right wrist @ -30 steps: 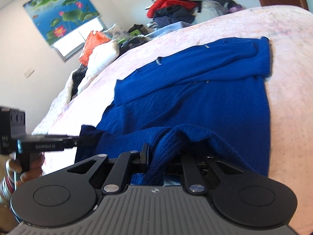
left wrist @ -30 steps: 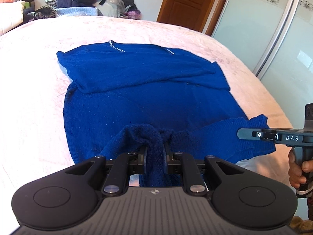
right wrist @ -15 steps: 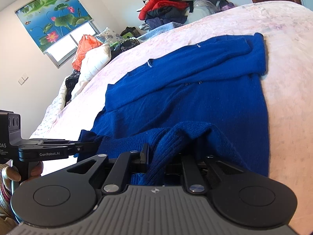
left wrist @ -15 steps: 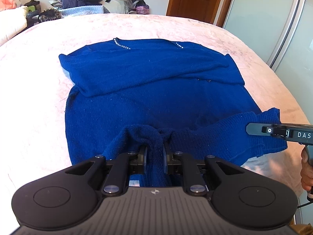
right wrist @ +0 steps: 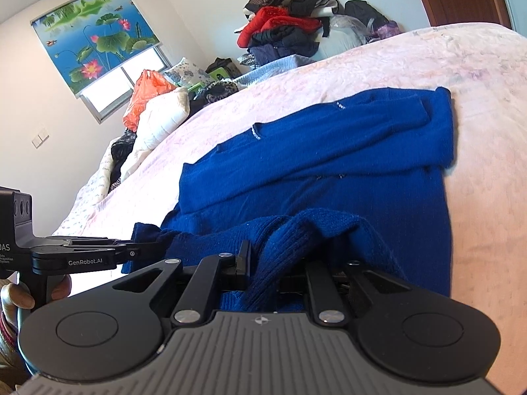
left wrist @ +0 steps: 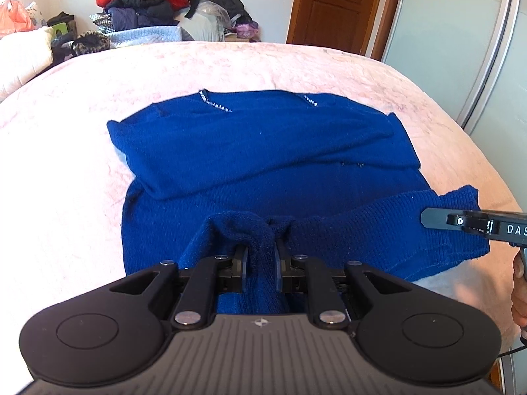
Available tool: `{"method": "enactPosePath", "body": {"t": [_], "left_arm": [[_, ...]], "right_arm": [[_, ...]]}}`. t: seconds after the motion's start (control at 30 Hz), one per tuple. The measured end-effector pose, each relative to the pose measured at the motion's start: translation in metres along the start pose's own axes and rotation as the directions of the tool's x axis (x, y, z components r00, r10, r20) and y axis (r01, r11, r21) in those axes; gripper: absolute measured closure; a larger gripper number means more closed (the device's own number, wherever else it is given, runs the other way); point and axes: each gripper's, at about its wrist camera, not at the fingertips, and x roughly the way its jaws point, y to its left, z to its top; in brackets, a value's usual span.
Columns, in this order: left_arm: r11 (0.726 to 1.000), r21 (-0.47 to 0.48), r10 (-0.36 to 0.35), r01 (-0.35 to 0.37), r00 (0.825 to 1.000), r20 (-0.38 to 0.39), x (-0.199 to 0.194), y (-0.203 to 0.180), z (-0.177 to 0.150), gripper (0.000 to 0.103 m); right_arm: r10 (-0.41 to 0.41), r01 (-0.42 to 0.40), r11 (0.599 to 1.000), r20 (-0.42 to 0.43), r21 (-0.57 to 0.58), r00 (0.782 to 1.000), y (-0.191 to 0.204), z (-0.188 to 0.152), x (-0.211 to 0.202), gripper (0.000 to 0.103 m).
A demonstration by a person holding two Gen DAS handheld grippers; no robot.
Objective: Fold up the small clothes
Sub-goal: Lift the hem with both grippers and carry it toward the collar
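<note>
A blue knit sweater [left wrist: 263, 151] lies flat on the pink bed [left wrist: 66, 138], its sleeves folded across the chest and its neck at the far end. My left gripper [left wrist: 261, 253] is shut on the sweater's near hem at the left. My right gripper [right wrist: 263, 263] is shut on the same hem [right wrist: 296, 230] at the right. Both hold the ribbed hem lifted a little off the bed. The right gripper also shows in the left wrist view [left wrist: 428, 219]. The left gripper shows in the right wrist view [right wrist: 131, 251].
A heap of clothes [left wrist: 148, 3] stands beyond the bed's far edge, with a white pillow [left wrist: 23, 56] and an orange bag [right wrist: 145, 95] at the far left. A wooden door [left wrist: 336, 6] and glass wardrobe panels [left wrist: 461, 49] are on the right.
Both grippers have carried the lifted hem forward over the sweater toward its neck. The cameras now sit higher and show more of the bed beyond the sweater. Both grips are unchanged.
</note>
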Motion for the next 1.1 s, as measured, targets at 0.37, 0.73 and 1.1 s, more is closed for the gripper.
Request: {"method": "enactPosePath", "body": {"t": [0.37,0.73,1.1], "left_arm": [[0.999,0.0,0.051,-0.051,0.999,-0.002,0.009,-0.005,0.016,0.088],[0.988,0.045,0.149,-0.149,0.989,-0.007,0.028,-0.019,0.008,0.088],[0.981,0.066,0.184,-0.185,0.983,0.012,0.039,-0.024,0.021,0.088]], "right_arm": [[-0.002,0.002,1.0,0.025,0.006,1.0,-0.002,0.01,0.008,0.086],[-0.064,0.063,0.997,0.012,0.033,0.998,-0.007,-0.002,0.029,0.086],[-0.061,0.061,0.998,0.026,0.015,0.998,-0.009,0.014,0.035,0.085]]}}
